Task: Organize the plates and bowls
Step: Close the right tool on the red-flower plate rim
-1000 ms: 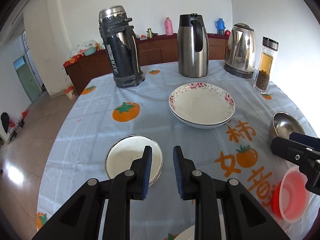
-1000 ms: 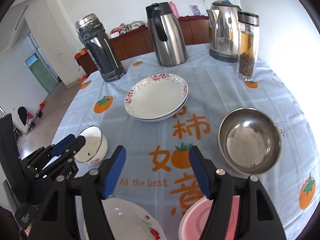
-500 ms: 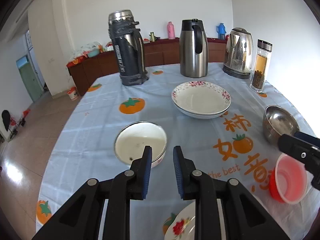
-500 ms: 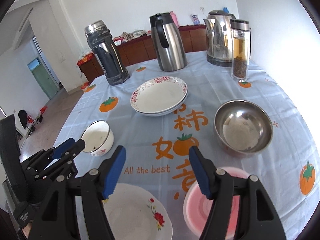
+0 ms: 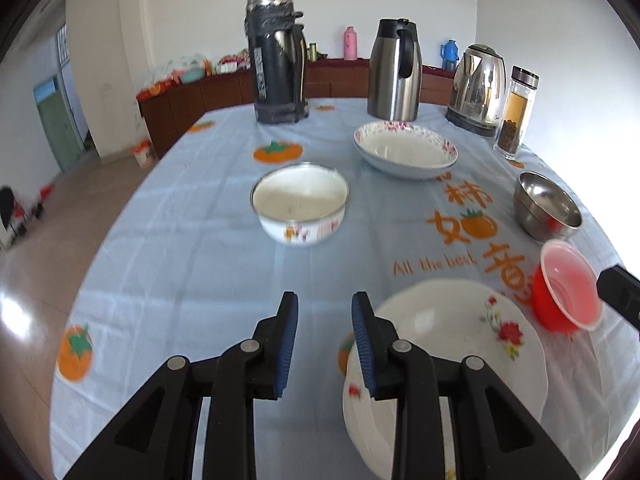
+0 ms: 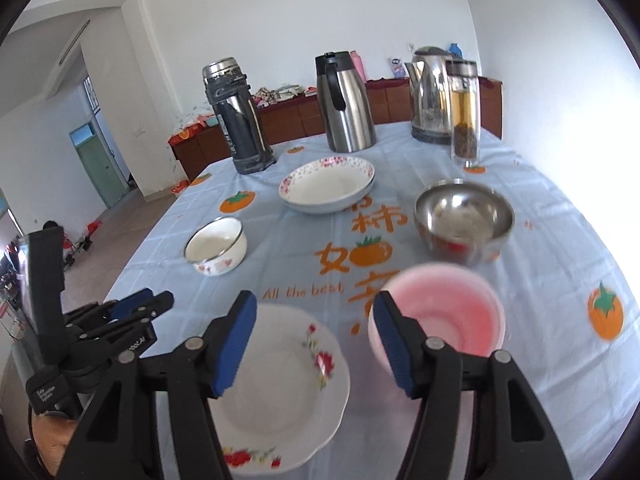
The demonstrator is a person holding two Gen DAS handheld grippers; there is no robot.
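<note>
My left gripper (image 5: 325,303) hangs above the counter (image 5: 192,264) with its blue pads a narrow gap apart; its jaws have just been opening a little, and only the blue fruit-print cloth shows between them. My right gripper (image 6: 314,304) stands wider, with nothing clamped; its jaws have just been closing slightly. Between its fingers I look down on the near edge of the cloth, where the white flowered plate (image 6: 280,384) lies under the left finger and the pink plastic bowl (image 6: 444,316) sits just behind the right finger, neither touched by a pad as far as I can tell. From my left wrist that same plate (image 5: 452,344) lies just right of my right-hand finger, and the pink bowl (image 5: 568,292) is beyond it near the counter's right edge. The white enamel bowl (image 5: 300,204) stands alone towards the middle left, well apart from the plate. Further back two flower-rimmed deep plates (image 6: 328,186) are stacked one in the other. The steel bowl (image 6: 464,220) sits to their right, just behind the pink bowl. Along the far edge stand a dark flask (image 5: 276,60), a steel jug (image 5: 394,70), an electric kettle (image 5: 478,88) and a glass tea bottle (image 5: 516,114), all upright.
</note>
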